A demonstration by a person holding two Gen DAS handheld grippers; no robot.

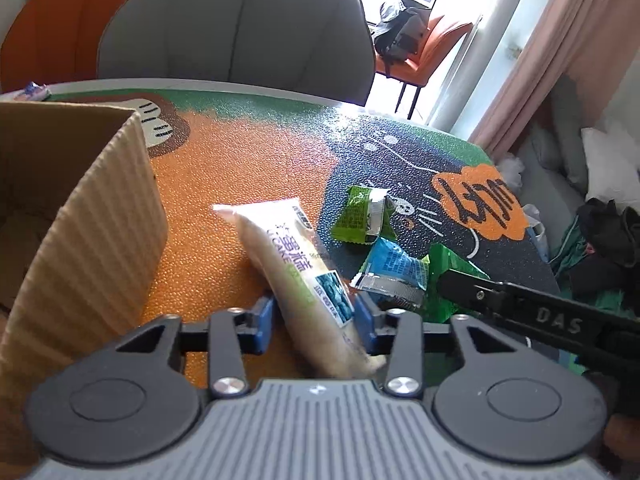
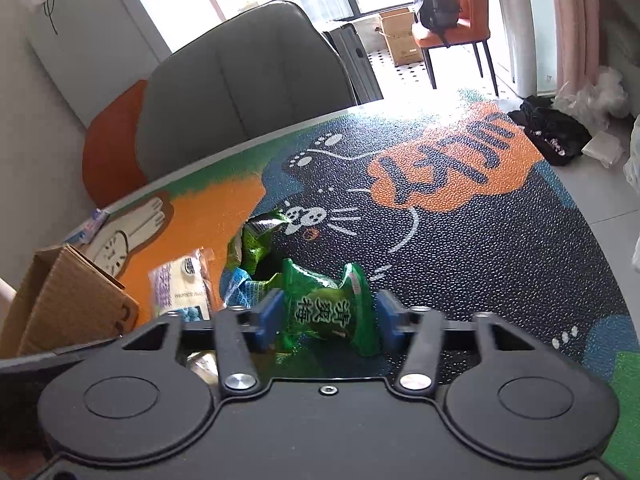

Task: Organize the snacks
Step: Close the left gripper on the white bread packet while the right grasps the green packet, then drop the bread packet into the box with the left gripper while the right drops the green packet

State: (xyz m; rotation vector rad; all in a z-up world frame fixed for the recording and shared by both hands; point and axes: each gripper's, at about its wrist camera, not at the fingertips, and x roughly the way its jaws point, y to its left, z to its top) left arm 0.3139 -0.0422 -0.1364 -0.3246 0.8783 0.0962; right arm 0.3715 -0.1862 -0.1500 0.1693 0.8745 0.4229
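Observation:
My left gripper (image 1: 314,318) is shut on a long beige snack packet (image 1: 296,264), which sticks forward over the table beside the open cardboard box (image 1: 92,216). My right gripper (image 2: 326,316) is shut on a green snack packet (image 2: 328,304), squeezed at its middle, just above the table. The right gripper's black body shows at the right of the left wrist view (image 1: 536,312). A blue packet (image 1: 394,266) and a second green packet (image 1: 362,216) lie on the table ahead. In the right wrist view the beige packet (image 2: 180,284), the blue packet (image 2: 242,286) and the box (image 2: 68,300) sit at the left.
The table carries a colourful cartoon mat (image 2: 460,216). A grey chair (image 1: 240,28) and an orange chair (image 1: 60,28) stand behind the far edge. A small packet (image 1: 34,90) lies at the far left edge. Clothes and bags lie on the floor to the right (image 2: 548,132).

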